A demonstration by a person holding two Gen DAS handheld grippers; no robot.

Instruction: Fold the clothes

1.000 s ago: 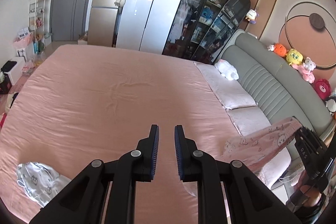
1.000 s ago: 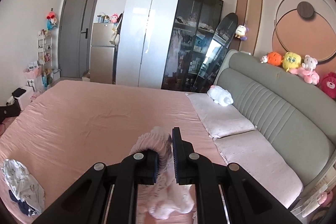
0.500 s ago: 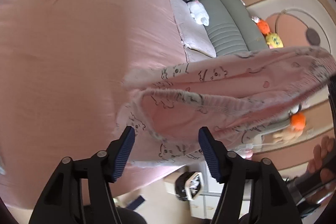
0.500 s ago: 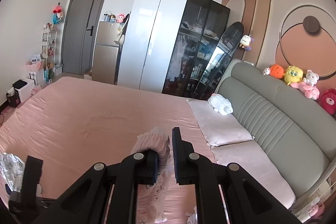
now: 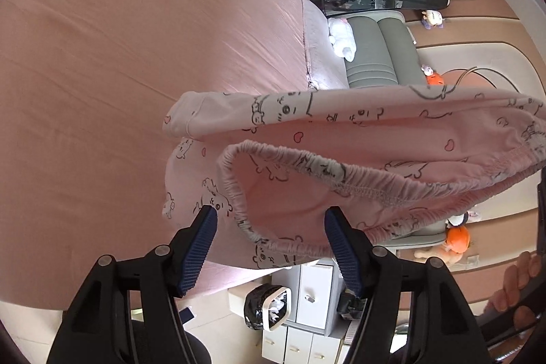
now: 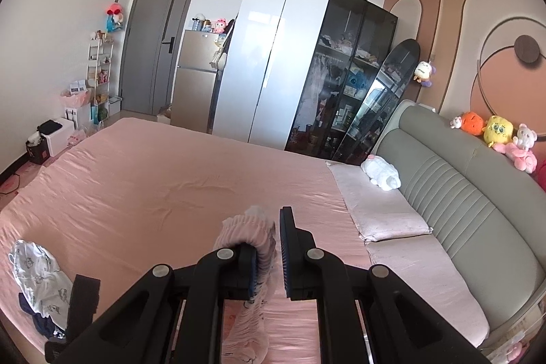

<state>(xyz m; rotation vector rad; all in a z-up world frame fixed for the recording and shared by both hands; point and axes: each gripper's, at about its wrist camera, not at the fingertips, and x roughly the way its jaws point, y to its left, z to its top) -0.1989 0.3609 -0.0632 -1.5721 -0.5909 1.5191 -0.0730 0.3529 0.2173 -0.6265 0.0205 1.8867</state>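
Looking through the left wrist, I see my left gripper [image 5: 269, 220] spread wide, the pink pajama pants' [image 5: 341, 139] elastic waistband [image 5: 290, 159] hanging between its pads, untouched, over the pink bed [image 5: 119, 57]. Right wrist: my right gripper [image 6: 268, 248] pinches bunched waistband.

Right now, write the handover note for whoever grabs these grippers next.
Right gripper: shut on the waistband of the pink pants, holding them up over the bed.
Left gripper: open, jaws on either side of the waistband's free end, pads not pressing on it.
Second garment: crumpled in a heap near the bed's edge, untouched.
Done: pants picked up.
Left: pinch the free end, spread the pants flat, fold; then probably the heap.
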